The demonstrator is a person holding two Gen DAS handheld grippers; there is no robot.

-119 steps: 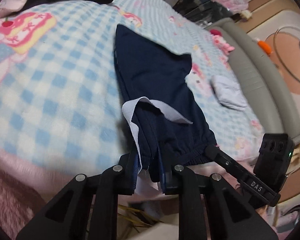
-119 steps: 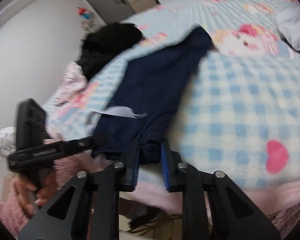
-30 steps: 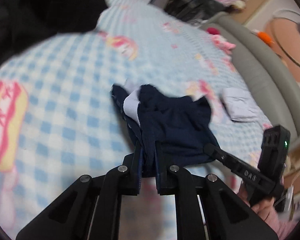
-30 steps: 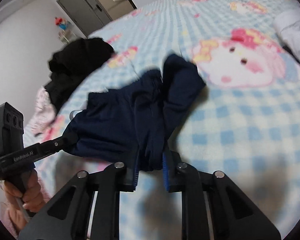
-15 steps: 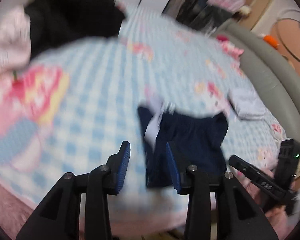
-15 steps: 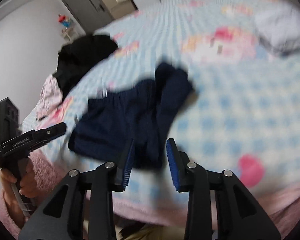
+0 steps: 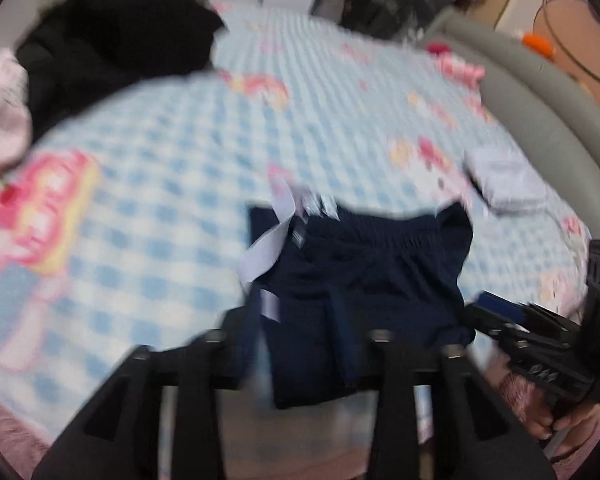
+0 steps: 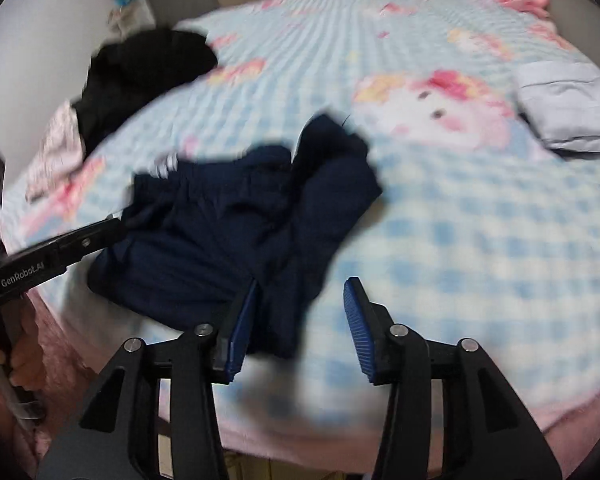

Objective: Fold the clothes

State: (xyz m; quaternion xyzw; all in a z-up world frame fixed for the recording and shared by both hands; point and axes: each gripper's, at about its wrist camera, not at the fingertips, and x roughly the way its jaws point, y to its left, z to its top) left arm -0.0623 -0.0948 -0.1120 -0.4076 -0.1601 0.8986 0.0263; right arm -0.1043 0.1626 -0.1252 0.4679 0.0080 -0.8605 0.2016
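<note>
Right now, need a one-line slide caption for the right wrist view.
Open right hand-held gripper over navy shorts folded on the checkered blanket.

One navy garment (image 8: pixel 236 240), one black pile (image 8: pixel 140 68), one pink garment (image 8: pixel 56 148), one folded grey garment (image 8: pixel 568 104) are lying on one bed (image 8: pixel 480 240); two grippers (image 7: pixel 296 344) (image 8: pixel 300 316) are showing.
</note>
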